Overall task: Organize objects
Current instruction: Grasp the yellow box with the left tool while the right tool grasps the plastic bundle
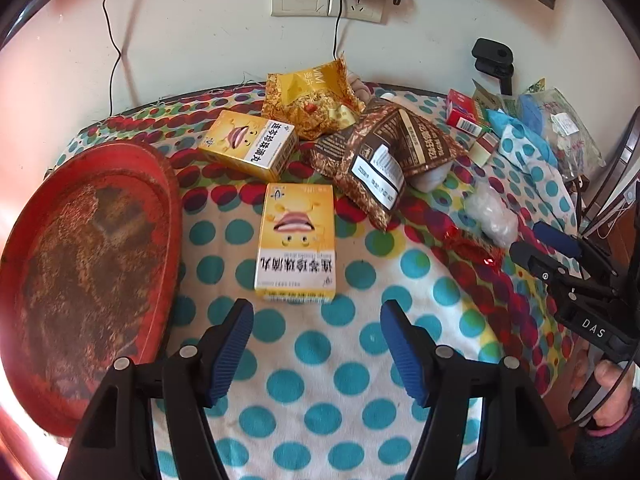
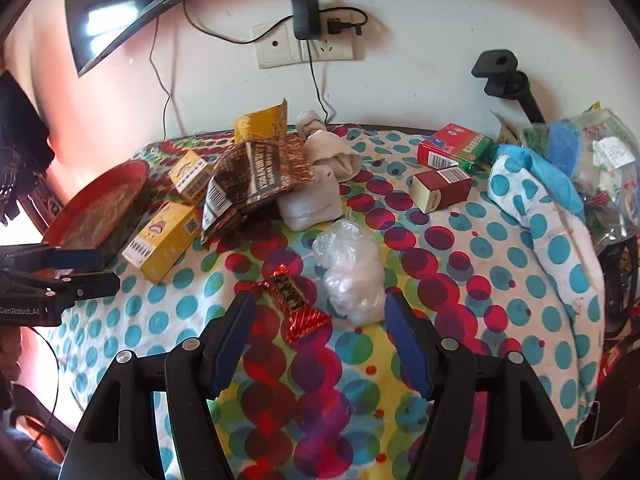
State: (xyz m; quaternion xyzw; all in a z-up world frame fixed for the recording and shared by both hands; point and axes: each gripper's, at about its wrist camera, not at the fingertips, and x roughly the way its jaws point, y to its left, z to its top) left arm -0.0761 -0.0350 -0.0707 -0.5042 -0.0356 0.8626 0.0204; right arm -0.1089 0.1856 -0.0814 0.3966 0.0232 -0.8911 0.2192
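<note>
Yellow box [image 1: 295, 240] lies beside red tray [image 1: 24, 240], brown packet [image 1: 384, 160] behind.

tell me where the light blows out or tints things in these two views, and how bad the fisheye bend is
Left wrist view: pink-white glare washes the left edge beside the red tray; the table edge bows upward. Right wrist view: a bright reflection sits on the curved dark panel at upper left, pink light tints the wall, and the rim is dark.

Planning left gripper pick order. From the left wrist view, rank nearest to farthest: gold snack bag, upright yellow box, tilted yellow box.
1. upright yellow box, straight ahead of the left gripper.
2. tilted yellow box, behind it, slightly left.
3. gold snack bag, at the back by the wall.
</note>
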